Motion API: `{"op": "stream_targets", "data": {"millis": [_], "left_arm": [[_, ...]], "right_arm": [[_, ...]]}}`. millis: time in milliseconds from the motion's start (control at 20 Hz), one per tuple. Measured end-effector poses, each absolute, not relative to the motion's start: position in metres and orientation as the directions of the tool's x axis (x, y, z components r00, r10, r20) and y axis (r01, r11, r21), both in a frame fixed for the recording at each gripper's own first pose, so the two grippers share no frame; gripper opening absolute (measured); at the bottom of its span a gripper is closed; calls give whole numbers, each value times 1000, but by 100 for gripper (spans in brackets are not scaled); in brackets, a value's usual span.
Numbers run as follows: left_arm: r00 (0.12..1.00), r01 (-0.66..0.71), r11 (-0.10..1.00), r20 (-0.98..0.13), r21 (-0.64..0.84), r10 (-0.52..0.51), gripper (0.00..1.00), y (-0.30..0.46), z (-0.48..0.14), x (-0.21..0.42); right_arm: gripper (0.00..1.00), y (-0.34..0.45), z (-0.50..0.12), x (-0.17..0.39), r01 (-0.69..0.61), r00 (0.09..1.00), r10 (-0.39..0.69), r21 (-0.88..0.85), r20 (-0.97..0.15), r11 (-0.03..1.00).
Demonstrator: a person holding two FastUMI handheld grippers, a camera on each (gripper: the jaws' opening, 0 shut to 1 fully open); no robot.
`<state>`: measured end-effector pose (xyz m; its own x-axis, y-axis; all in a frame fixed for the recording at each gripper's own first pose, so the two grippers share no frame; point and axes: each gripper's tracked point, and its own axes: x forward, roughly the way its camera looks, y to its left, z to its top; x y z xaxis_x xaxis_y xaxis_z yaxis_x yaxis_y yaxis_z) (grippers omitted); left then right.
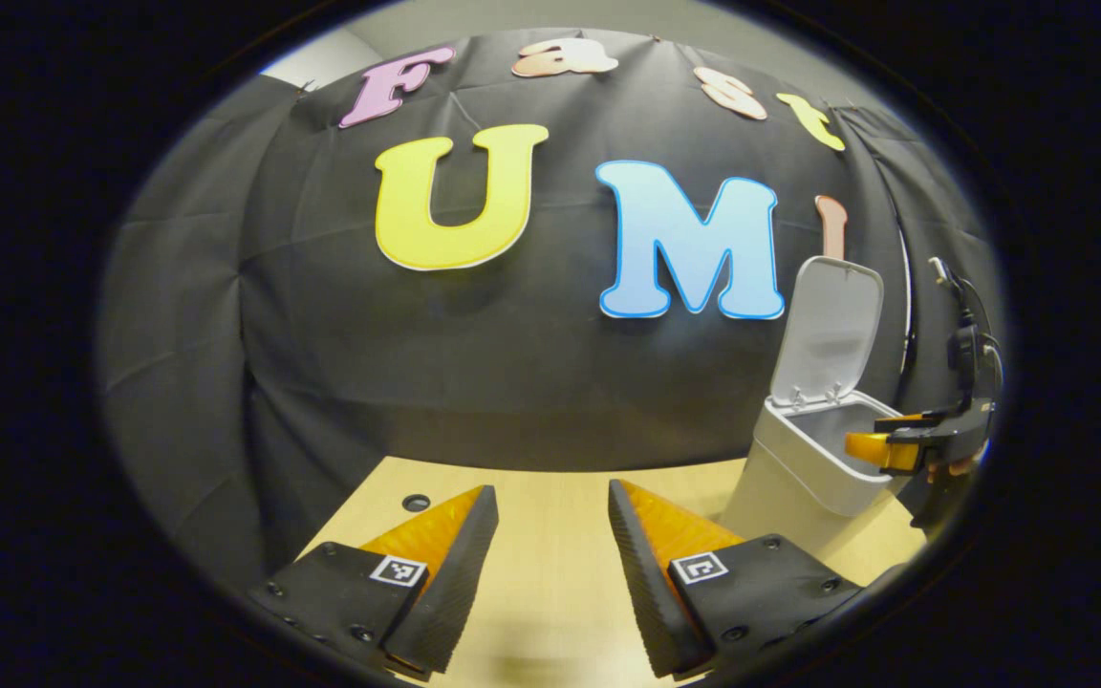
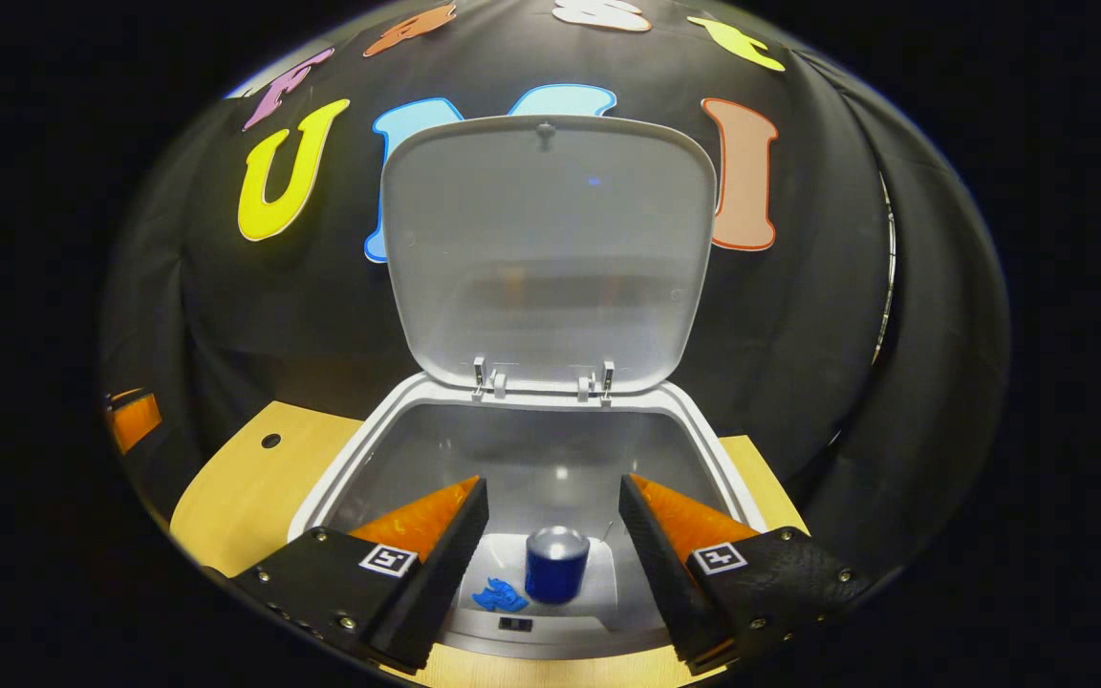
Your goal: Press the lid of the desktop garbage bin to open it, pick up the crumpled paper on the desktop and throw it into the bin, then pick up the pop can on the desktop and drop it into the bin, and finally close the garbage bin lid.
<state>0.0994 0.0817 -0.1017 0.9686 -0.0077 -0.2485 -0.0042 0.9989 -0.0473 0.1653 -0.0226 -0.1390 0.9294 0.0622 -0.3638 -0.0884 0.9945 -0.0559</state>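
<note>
A: What is seen on the left side?

B: In the left gripper view, the left gripper is held over the pale wooden table, its jaws spread apart with nothing between them. A small dark hole is set into the table just beyond its left finger.

A: And farther right in that view?

B: The white garbage bin is stood on the table near its right edge, with the lid raised upright. The right gripper is seen at the bin's open mouth, held by a hand at the far right.

A: What is shown in the right gripper view?

B: The right gripper is held directly above the bin, jaws released and wide, nothing gripped. The lid is tipped back on its hinges. At the bottom of the bin, a blue crumpled paper is lying just left of the blue pop can, which is stood upright. The two appear to be touching or nearly so. The table is visible on either side of the bin.
</note>
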Motion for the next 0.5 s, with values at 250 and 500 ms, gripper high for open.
{"op": "stream_targets", "data": {"millis": [250, 500], "left_arm": [[968, -1, 999, -250, -44, -10, 77, 84, -101, 100], [968, 11, 998, -251, -68, -28, 80, 78, -100, 99]], "right_arm": [[89, -26, -104, 162, -70, 955, 54, -45, -291, 997], [88, -27, -65, 159, -66, 975, 56, -39, -214, 997]]}}
